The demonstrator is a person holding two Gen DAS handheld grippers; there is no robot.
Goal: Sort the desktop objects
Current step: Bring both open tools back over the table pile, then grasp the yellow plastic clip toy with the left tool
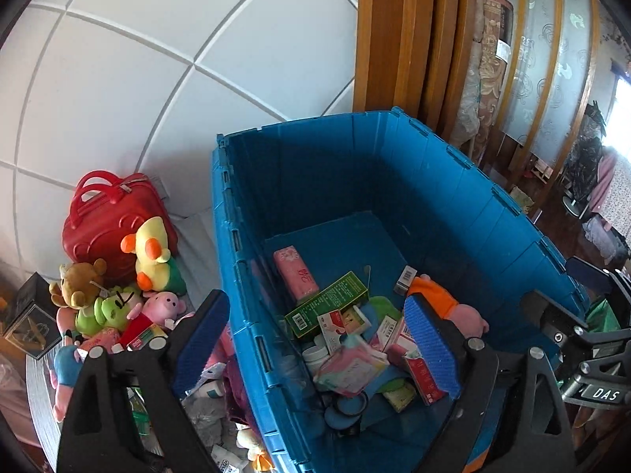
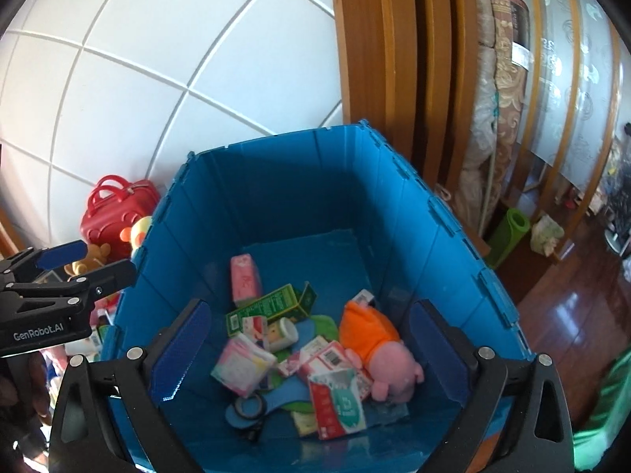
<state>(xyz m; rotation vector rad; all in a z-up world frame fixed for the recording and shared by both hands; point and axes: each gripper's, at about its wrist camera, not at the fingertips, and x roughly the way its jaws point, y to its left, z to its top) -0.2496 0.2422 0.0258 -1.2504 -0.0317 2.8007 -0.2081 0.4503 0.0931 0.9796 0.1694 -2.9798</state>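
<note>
Right wrist, blue crate (image 2: 453, 268), pig plush (image 2: 378, 347)

the blue bin (image 2: 398, 213) looks like hard plastic, smooth and a little glossy, with ribbed walls. inside, the pink pig toy (image 2: 388, 362) is soft matt plush, and the green box (image 2: 268, 307) is printed cardboard. on the left, the red case (image 1: 106, 220) is shiny hard plastic. the gripper pads (image 1: 432, 347) are blue with a rough, ribbed texture. the floor (image 2: 568, 315) on the right is glossy dark wood.

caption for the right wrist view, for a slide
Open right gripper poised over a blue crate holding small boxes and a pink plush pig; left gripper at the crate's left edge.
</note>
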